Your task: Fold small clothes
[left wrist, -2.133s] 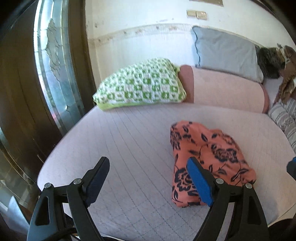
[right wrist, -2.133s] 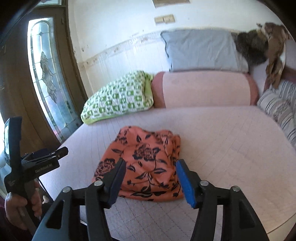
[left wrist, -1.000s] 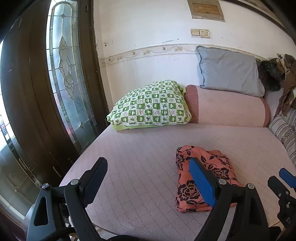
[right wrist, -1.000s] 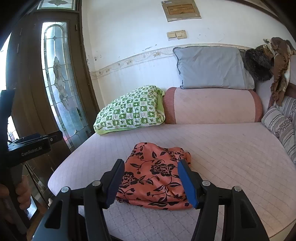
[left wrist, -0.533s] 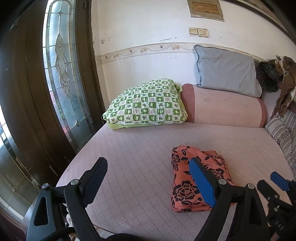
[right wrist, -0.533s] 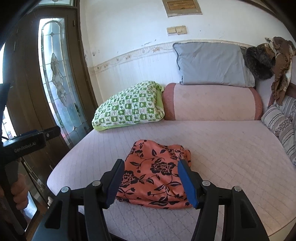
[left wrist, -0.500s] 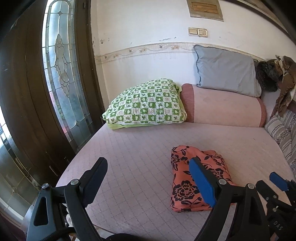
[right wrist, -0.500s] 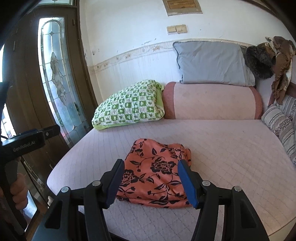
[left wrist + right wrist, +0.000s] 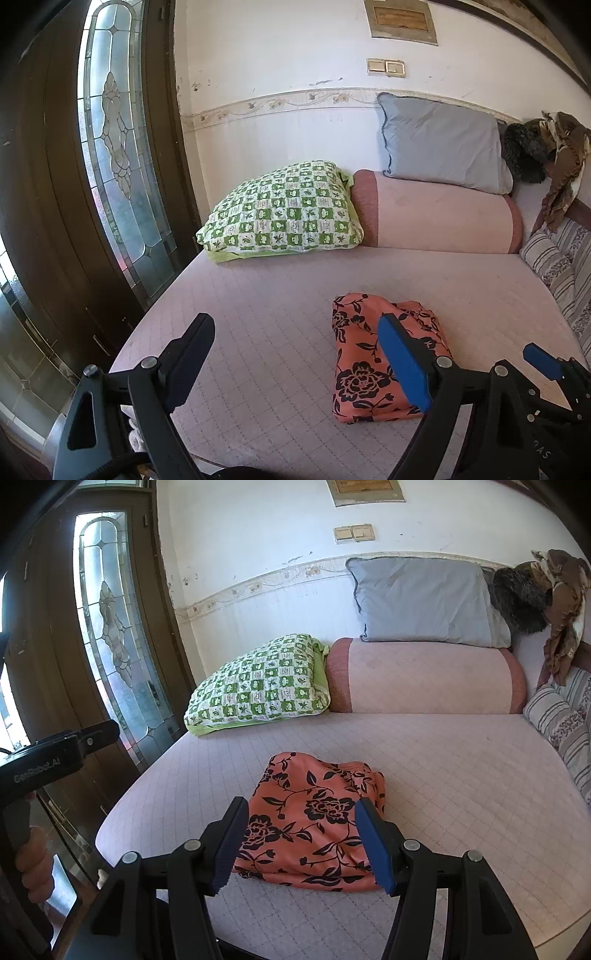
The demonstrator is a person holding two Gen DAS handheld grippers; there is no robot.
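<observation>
Orange floral-print folded garment [image 9: 314, 819] lies as a compact bundle near the front edge of the pale pink quilted bed [image 9: 461, 768], touching neither tool. At the back of the bed a pink cylindrical bolster [image 9: 424, 675] runs along the white wall, with a grey-blue rectangular pillow [image 9: 421, 598] propped on top of it and a green-and-white checked pillow [image 9: 258, 686] leaning just beside its left end. A striped cushion [image 9: 565, 731] sits at the bed's right side. A dark wooden door with a leaded glass panel [image 9: 114, 147] stands left of the bed. The left gripper [image 9: 295, 354] hovers above the bed's front with its jaws spread wide and nothing between them. The right gripper [image 9: 301, 838] hovers over the garment, jaws apart and empty.
</observation>
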